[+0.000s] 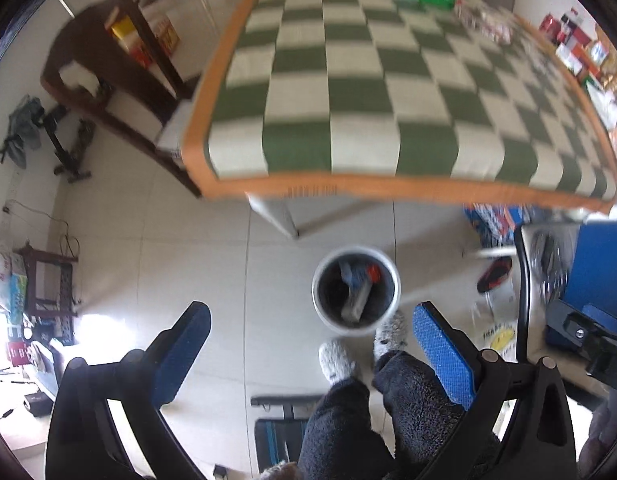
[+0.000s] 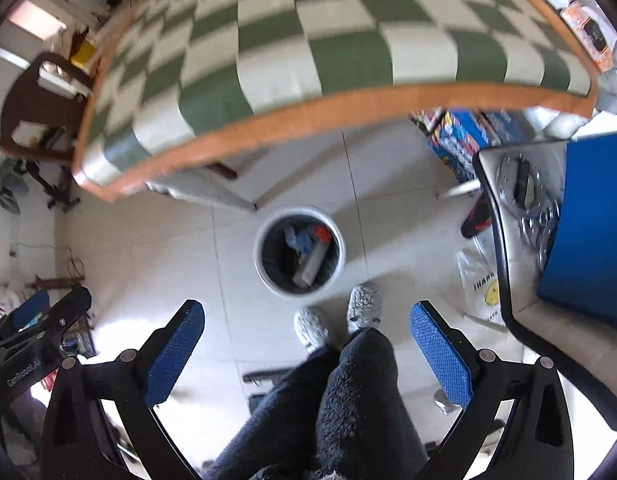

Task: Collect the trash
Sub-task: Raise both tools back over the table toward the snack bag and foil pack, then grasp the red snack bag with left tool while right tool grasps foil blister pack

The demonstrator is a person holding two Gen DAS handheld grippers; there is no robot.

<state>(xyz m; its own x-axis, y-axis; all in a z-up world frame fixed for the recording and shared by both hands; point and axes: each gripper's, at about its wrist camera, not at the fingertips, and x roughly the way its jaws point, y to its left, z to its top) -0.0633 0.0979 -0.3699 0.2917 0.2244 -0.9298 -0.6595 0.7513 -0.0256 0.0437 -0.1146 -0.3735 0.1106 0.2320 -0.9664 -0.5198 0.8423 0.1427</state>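
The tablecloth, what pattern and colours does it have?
The tablecloth is a green-and-white check with an orange border, clearest in the right wrist view.

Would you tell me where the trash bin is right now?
The trash bin stands on the floor, centre of both views, between the checkered table's near edge and the person's slippers.

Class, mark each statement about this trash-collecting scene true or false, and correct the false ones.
1. The white trash bin stands on the floor near the table's edge. True.
2. The bin is empty. False: several items lie inside it.
3. The left hand-held gripper is clamped on a piece of trash. False: it is open and holds nothing.
4. The right hand-held gripper is open. True.
5. The tablecloth is red and plain. False: it is green-and-white checked with an orange border.
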